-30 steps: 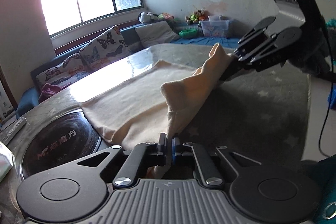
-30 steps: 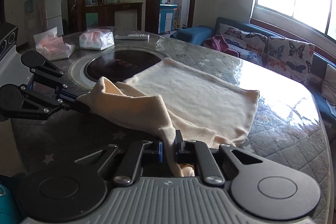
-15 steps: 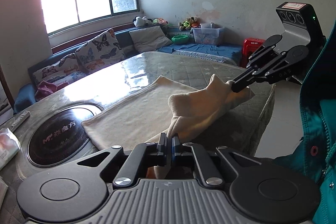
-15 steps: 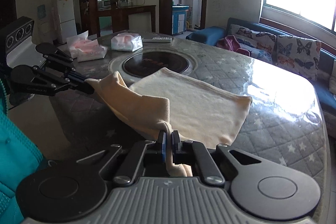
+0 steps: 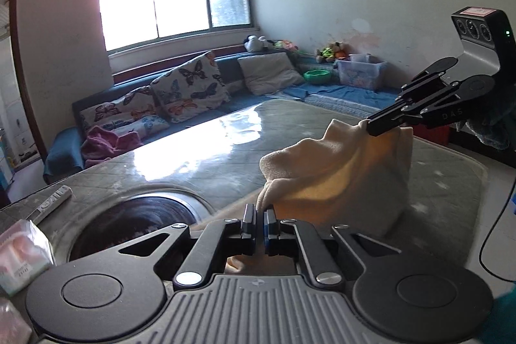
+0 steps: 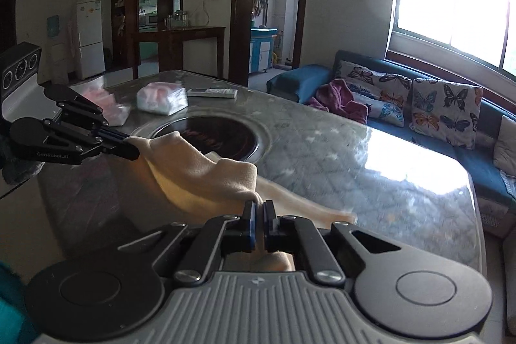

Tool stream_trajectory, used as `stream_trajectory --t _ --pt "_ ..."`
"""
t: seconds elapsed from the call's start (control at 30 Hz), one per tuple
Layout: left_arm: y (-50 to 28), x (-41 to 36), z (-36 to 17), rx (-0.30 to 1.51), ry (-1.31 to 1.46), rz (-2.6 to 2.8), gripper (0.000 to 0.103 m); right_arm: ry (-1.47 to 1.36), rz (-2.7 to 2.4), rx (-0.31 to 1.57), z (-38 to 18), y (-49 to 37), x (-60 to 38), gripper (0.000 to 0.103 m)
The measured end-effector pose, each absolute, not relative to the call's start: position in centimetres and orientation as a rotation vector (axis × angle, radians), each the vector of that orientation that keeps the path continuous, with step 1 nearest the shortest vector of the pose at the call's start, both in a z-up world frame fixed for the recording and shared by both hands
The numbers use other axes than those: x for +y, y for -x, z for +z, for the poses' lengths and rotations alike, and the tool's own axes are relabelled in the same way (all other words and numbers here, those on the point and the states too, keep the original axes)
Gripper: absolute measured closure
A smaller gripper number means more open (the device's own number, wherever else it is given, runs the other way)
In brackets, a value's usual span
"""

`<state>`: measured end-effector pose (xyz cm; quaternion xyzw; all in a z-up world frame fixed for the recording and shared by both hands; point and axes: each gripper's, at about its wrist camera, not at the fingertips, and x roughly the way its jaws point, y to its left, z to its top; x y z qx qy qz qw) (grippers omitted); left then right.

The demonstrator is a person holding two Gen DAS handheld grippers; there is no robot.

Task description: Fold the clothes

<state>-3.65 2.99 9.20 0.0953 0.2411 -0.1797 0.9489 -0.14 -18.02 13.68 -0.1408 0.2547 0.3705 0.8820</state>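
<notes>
Sunlit glare is thrown across the grey quilted worktop [image 6: 338, 150] with its round dark inset. Above it, a cream soft fleece garment [image 5: 338, 179] is held lifted, slung between the grippers. One edge is clenched in the left gripper [image 5: 260, 223], the other in the right gripper [image 6: 258, 226]

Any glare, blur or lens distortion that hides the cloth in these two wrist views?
Left wrist: window glare washes the tabletop; cream cloth is sharp. Right wrist: glare on the table's far side, the cloth's trailing edge motion-blurred. Both views bend straight lines, fisheye.
</notes>
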Motion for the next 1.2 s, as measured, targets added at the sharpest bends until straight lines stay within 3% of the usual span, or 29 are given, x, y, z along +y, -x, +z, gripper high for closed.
stream_trajectory --t 0.27,0.37,0.5,0.77,1.03,1.2 --pt "-6.6 5.4 4.4 0.611 -0.132 -0.262 0.098 0.28 0.678 0.636 8.5 -11.5 -13.5 0.099" --pt "-7.8 5.4 2.5 0.653 -0.156 -0.216 0.093 0.236 0.646 0.688 5.8 -13.3 -13.0 0.098" --pt "-7.4 5.8 2.6 0.65 -0.172 -0.178 0.08 0.177 0.617 0.721 4.0 -13.9 -14.0 0.091" --pt "-7.0 4.2 6.0 0.59 -0.048 -0.257 0.083 0.166 0.668 0.677 6.0 -12.7 -14.2 0.09" --pt "-11.1 2.7 2.7 0.717 -0.078 -0.244 0.084 0.215 0.691 0.707 3.8 -13.9 -9.7 0.09" --pt "-11.2 3.1 2.3 0.702 -0.071 -0.212 0.082 0.181 0.689 0.696 3.6 -13.9 -10.3 0.09"
